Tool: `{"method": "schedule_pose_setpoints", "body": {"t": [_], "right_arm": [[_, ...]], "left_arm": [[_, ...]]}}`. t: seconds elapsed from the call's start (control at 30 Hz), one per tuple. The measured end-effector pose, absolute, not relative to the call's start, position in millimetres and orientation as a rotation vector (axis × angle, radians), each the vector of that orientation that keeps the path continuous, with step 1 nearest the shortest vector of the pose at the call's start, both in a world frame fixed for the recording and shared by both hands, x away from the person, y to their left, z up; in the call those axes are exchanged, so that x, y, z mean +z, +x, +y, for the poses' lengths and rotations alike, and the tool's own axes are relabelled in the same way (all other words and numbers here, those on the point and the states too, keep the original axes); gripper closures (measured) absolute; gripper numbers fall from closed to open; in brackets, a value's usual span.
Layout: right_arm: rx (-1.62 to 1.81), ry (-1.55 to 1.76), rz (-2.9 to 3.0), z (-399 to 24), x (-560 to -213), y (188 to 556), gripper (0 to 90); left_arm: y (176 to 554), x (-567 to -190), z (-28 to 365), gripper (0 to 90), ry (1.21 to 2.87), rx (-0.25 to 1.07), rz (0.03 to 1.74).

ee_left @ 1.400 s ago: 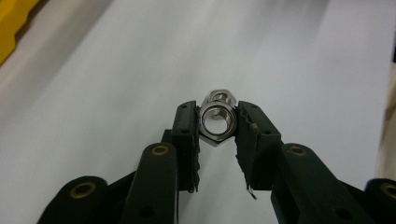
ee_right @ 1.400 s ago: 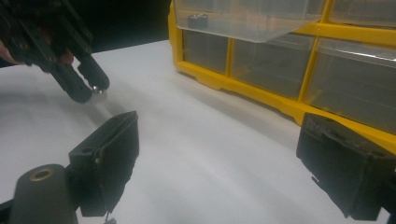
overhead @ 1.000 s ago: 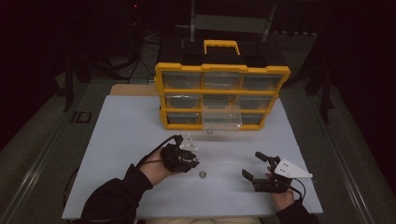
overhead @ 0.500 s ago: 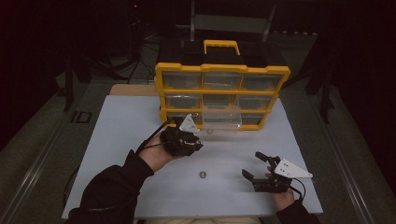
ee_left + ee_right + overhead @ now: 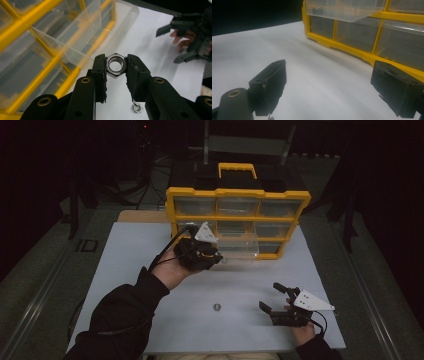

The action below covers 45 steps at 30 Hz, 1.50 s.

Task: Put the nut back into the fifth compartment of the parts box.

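My left gripper (image 5: 116, 64) is shut on a steel hex nut (image 5: 116, 65), pinched across its flats with the hole facing the camera. In the high view the left gripper (image 5: 216, 257) hangs above the table just in front of the pulled-out clear drawer (image 5: 239, 247) of the yellow organizer (image 5: 237, 195). A second small nut (image 5: 217, 307) lies on the white table, also visible below the jaws as the loose nut (image 5: 137, 108). My right gripper (image 5: 270, 296) rests open near the front right; its jaws (image 5: 334, 87) hold nothing.
The yellow organizer (image 5: 362, 53) with clear drawers stands at the back of the white tabletop (image 5: 130, 265). The open drawer (image 5: 342, 10) holds a small dark part (image 5: 318, 10). The other hand's gripper (image 5: 192, 37) is visible at the upper right of the left gripper view.
My left hand has risen from the table near the loose nut and moved back toward the open drawer. The right gripper has stayed in place.
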State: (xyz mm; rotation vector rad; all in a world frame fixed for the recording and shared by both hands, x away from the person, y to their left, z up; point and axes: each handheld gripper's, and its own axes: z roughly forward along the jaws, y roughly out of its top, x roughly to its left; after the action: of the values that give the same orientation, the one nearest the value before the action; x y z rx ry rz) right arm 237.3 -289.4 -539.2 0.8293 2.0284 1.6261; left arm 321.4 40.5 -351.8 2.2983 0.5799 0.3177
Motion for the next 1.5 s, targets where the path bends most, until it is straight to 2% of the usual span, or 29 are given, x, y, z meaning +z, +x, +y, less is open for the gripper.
{"method": "schedule_pose_setpoints", "body": {"t": [0.5,0.9,1.5], "right_arm": [[1.625,0.829,2.030,-290,-539,237,13.1],[1.625,0.828,2.030,-290,-539,237,13.1],[1.628,0.827,2.034,-290,-540,238,13.1]], "left_arm": [[341,-344,22,69.2,2.256,0.365,0.654],[364,-357,4,69.1,2.238,0.348,0.734],[385,-378,-15,69.0,2.337,0.308,0.862]]}}
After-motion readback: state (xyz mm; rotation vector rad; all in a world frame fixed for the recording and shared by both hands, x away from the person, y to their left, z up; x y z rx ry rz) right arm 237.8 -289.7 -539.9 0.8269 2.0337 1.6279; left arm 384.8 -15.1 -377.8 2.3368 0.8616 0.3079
